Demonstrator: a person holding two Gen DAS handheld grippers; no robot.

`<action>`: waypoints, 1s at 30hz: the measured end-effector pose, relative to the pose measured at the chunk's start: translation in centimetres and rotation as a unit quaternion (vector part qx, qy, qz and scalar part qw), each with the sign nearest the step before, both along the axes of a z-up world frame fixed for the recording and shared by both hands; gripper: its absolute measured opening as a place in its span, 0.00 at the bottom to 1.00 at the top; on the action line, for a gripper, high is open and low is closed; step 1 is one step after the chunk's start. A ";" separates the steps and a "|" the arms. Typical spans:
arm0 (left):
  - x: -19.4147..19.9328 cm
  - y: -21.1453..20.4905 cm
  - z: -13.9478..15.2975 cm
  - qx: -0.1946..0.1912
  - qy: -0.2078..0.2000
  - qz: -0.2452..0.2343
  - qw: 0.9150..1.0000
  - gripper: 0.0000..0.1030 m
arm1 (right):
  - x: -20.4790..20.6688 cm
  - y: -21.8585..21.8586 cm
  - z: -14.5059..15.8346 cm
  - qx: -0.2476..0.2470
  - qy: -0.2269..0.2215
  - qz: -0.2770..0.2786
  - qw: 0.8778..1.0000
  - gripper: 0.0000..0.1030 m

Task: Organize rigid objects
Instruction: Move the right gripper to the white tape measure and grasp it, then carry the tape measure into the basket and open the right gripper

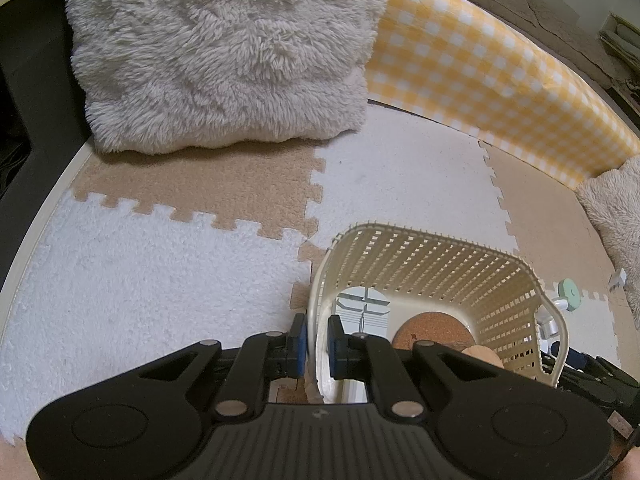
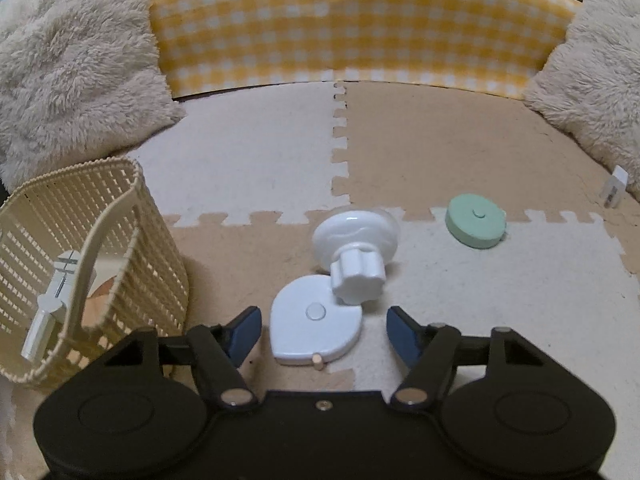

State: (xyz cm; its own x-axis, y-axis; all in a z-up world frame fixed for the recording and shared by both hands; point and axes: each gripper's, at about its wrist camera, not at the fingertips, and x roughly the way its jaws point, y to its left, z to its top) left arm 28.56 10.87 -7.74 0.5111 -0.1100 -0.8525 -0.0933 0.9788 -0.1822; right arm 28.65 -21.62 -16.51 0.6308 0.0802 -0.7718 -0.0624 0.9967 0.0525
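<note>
Left gripper (image 1: pixel 317 346) had its fingers pinched on the near wall of the cream basket (image 1: pixel 440 264), which stood on the floor mat (image 1: pixel 140 280); a cork coaster (image 1: pixel 432 330) lay inside. Right gripper (image 2: pixel 322 332) hung with fingers spread, not touching, either side of the white tape measure (image 2: pixel 312 324) on the mat just beside the basket. A white suction knob (image 2: pixel 356 248) leaned on the tape's far edge.

Risks, as judged: closing might catch the knob and drag or tip it. The tape's smooth, rounded case could slip from the pads. The green disc (image 2: pixel 476 220) lay well apart.
</note>
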 end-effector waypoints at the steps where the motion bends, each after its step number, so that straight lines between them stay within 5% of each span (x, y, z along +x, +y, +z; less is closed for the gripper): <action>1: 0.0 0.0 0.0 0.000 0.000 0.000 1.000 0.09 | 0.1 0.1 -0.2 -0.003 0.001 0.005 1.000 0.62; 8: -0.1 -0.1 0.0 0.001 0.001 -0.001 1.000 0.09 | 0.1 0.9 -0.6 -0.021 -0.002 0.030 0.999 0.52; 22: -0.1 -0.1 0.0 0.001 0.001 -0.001 1.000 0.09 | 0.2 1.1 -0.2 -0.019 0.010 0.035 0.999 0.52; 30: -0.1 -0.2 0.0 0.001 0.001 0.000 1.000 0.09 | -0.2 0.7 3.2 0.019 -0.040 0.020 0.999 0.52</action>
State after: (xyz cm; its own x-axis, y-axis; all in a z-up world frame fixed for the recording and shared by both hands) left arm 28.49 10.67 -7.77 0.5089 -0.1090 -0.8539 -0.0929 0.9792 -0.1804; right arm 28.43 -20.89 -13.27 0.6854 0.1345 -0.7156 -0.1075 0.9907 0.0832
